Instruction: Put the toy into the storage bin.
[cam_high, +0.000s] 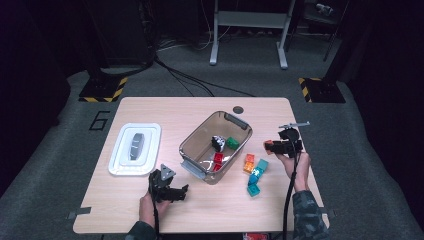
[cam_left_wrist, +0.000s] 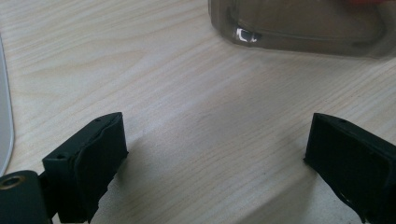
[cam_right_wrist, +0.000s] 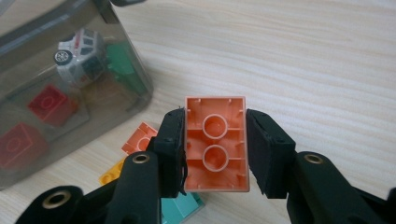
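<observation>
Nearest the person, the left tongs (cam_high: 170, 192) rest on the counter (cam_high: 150, 107) with jaws spread wide and nothing between them, just short of the smoky bin (cam_high: 216, 146). The right tongs (cam_right_wrist: 215, 151) are clamped on an orange brick (cam_right_wrist: 216, 143), held above the counter beside the bin, so this piece looks picked up but not yet dropped in. Already inside lie two red bricks (cam_right_wrist: 32, 126), a green brick (cam_high: 232, 143) and a toy car (cam_right_wrist: 79, 49), while an orange, a yellow and several teal bricks (cam_high: 256, 176) still wait on the counter, so roughly half seems left.
</observation>
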